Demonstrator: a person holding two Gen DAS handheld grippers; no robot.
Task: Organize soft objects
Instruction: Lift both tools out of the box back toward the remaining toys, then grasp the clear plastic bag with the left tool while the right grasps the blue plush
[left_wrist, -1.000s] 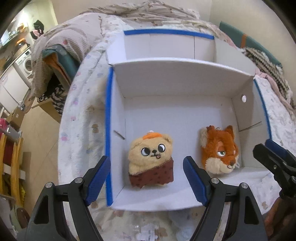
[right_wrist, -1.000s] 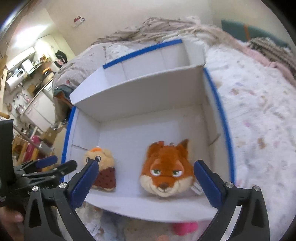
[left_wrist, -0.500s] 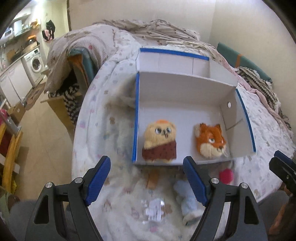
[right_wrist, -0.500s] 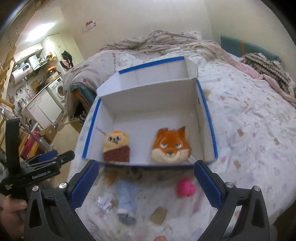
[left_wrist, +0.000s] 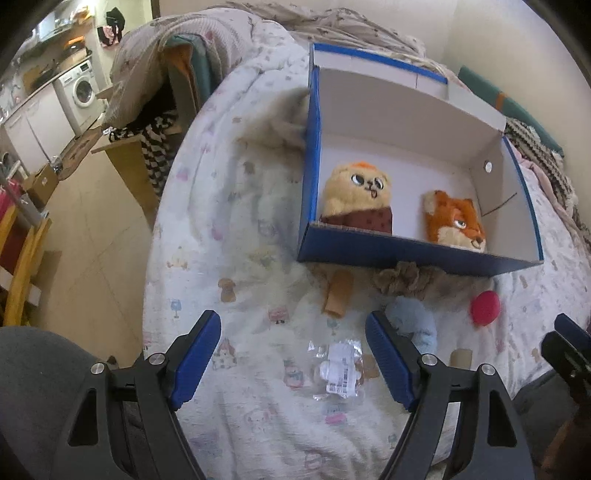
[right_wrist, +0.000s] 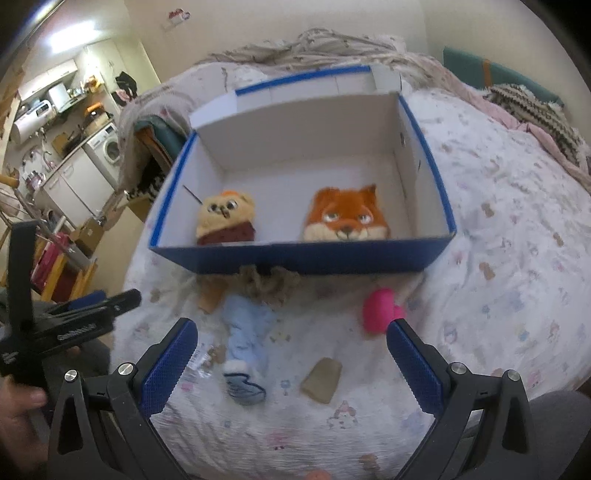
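We are between picks: the fox plush (right_wrist: 347, 216) and bear plush (right_wrist: 225, 218) lie in the blue box (right_wrist: 295, 258). Both hand-held grippers, left (left_wrist: 291, 354) and right (right_wrist: 291, 358), stand wide and empty over the bed (right_wrist: 498, 258). Next we probably lower onto the light-blue soft toy (right_wrist: 245, 343) and close.

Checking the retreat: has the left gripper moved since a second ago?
Yes. The left gripper pulled back from the blue cardboard box, now open over the bedspread.

Two plush toys in one box (right_wrist: 295, 260): a tan bear (right_wrist: 225, 218) and an orange fox (right_wrist: 347, 218). Outside it: one blue sock (right_wrist: 245, 339), one pink toy (right_wrist: 380, 310).
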